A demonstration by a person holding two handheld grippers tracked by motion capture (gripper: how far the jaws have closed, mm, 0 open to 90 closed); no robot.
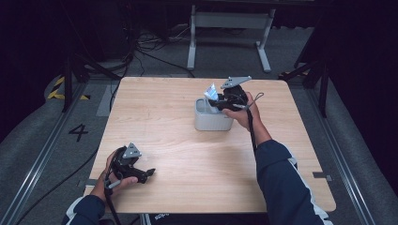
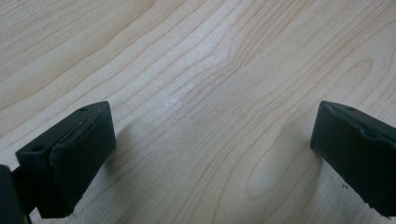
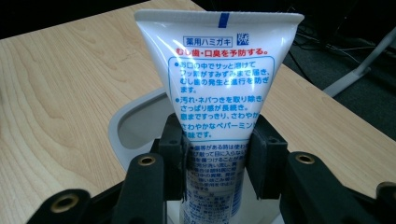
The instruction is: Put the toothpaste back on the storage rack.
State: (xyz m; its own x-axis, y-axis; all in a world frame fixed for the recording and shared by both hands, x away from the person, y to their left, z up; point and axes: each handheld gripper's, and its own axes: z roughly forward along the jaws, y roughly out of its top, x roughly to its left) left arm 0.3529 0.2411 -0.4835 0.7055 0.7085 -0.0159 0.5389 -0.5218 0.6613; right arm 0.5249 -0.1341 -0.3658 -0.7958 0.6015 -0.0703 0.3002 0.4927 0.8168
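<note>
A white toothpaste tube (image 3: 219, 88) with blue and red print stands crimped end up, its lower part inside a light grey cup (image 1: 212, 116) near the table's middle right. My right gripper (image 3: 215, 158) is shut on the tube's body just above the cup's rim (image 3: 135, 112). In the high view the tube (image 1: 210, 92) pokes out above the cup, beside the right gripper (image 1: 224, 104). My left gripper (image 1: 149, 173) rests low at the table's front left, open, with bare wood between its jaws (image 2: 210, 154).
The wooden table (image 1: 169, 131) is bare around the cup. Beyond its far edge stand a white desk frame (image 1: 230, 28) and tangled cables (image 1: 141, 47) on the grey floor. Dark stand legs (image 1: 75, 70) flank the table.
</note>
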